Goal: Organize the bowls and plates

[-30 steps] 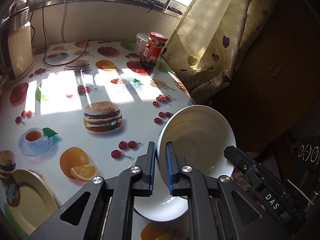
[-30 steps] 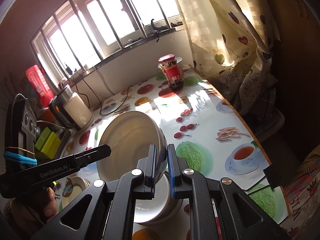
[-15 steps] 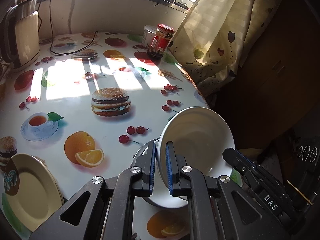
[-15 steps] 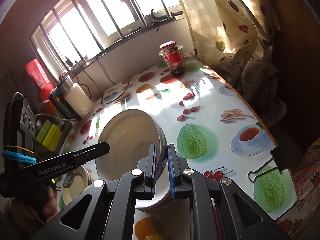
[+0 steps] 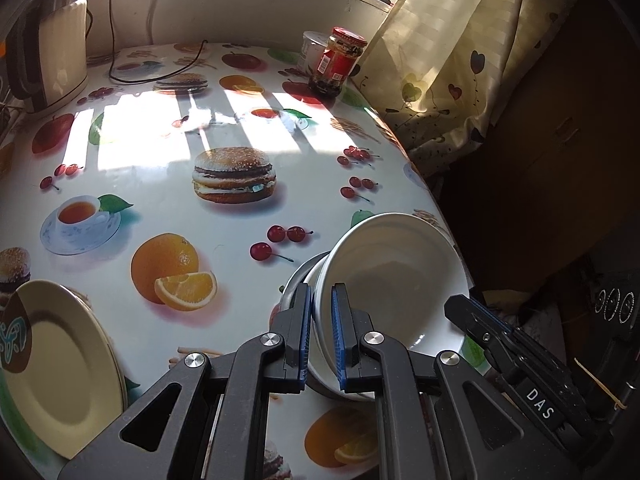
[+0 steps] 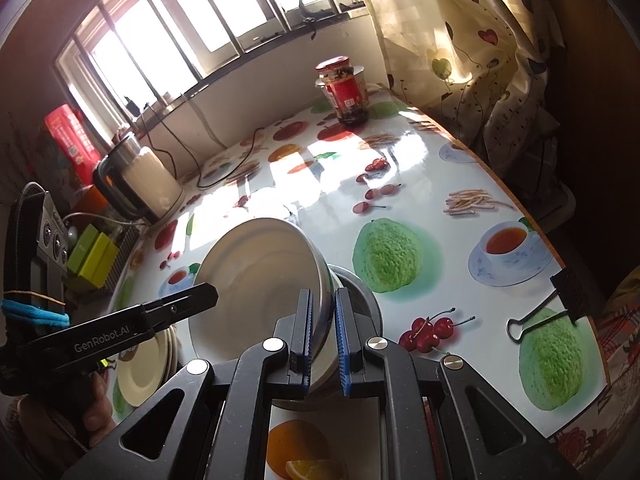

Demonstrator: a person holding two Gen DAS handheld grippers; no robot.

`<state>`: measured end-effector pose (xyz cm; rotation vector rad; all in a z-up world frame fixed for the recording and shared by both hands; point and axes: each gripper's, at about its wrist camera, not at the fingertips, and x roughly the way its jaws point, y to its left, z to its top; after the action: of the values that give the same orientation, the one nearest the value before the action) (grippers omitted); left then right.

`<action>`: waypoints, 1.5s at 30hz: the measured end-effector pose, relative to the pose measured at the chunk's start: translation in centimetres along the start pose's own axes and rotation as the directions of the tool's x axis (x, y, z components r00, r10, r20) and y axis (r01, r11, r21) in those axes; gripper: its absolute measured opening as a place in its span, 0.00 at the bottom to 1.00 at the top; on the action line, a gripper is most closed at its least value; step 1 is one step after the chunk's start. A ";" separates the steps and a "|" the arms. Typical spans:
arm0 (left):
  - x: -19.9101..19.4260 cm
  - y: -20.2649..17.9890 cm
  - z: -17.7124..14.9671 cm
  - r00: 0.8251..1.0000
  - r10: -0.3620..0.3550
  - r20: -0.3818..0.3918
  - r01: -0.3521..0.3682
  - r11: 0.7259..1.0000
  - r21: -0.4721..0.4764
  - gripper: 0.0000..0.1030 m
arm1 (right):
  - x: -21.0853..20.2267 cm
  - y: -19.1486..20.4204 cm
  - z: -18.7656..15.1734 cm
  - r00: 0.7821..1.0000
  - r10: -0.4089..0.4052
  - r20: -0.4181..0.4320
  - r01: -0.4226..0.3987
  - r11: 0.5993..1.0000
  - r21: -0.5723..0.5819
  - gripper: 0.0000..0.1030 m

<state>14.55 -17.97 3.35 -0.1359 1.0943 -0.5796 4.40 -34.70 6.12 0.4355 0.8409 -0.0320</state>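
Both clamped on one white bowl (image 5: pixel 394 280): left gripper (image 5: pixel 320 334) on one rim, right gripper (image 6: pixel 322 338) on the other. Tilted, just above metal bowl (image 6: pixel 360 294) on surface (image 5: pixel 160 152). Best lowered level, slowly, then let go.

**Glossy oilcloth, glazed ceramic, matt black plastic**

The fruit-and-burger printed table covering (image 5: pixel 168 168) looks like smooth, glossy plastic sheet; it mirrors the sunlight in bright bars. The white round bowl (image 5: pixel 400 276) has a smooth glazed ceramic look with a soft sheen, and the grey bowl beneath it (image 6: pixel 360 292) looks like dull brushed metal. The cream dinner plate (image 5: pixel 60 364) is glazed and smooth. The left gripper (image 5: pixel 320 332) and right gripper (image 6: pixel 322 340) are matt black plastic with ribbed blue pads and shiny metal pivot pins. The red-lidded glass jar (image 5: pixel 338 62) is glossy with a paper label. The pale heart-patterned curtain (image 5: pixel 460 60) is soft woven cloth. The cream kettle (image 6: pixel 144 176) has a shiny steel rim.
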 end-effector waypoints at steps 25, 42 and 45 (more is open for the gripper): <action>1.0 0.3 -0.3 0.999 0.026 -0.033 -0.027 1.000 -0.009 0.10 | 1.1 -0.4 -0.7 0.999 -0.006 -0.032 0.007 1.000 0.005 0.11; 1.1 0.6 -0.3 0.999 0.015 -0.038 -0.015 1.000 -0.019 0.10 | 1.3 -0.5 -0.8 0.999 -0.004 -0.032 0.005 1.000 0.007 0.13; 1.1 0.7 -0.3 0.999 0.009 -0.037 -0.009 1.000 -0.023 0.10 | 1.3 -0.5 -0.8 0.999 -0.008 -0.033 0.008 1.000 0.008 0.14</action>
<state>14.88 -17.89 2.11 -0.1411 1.1370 -0.5631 4.57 -34.62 4.54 0.4410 0.8751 -0.0353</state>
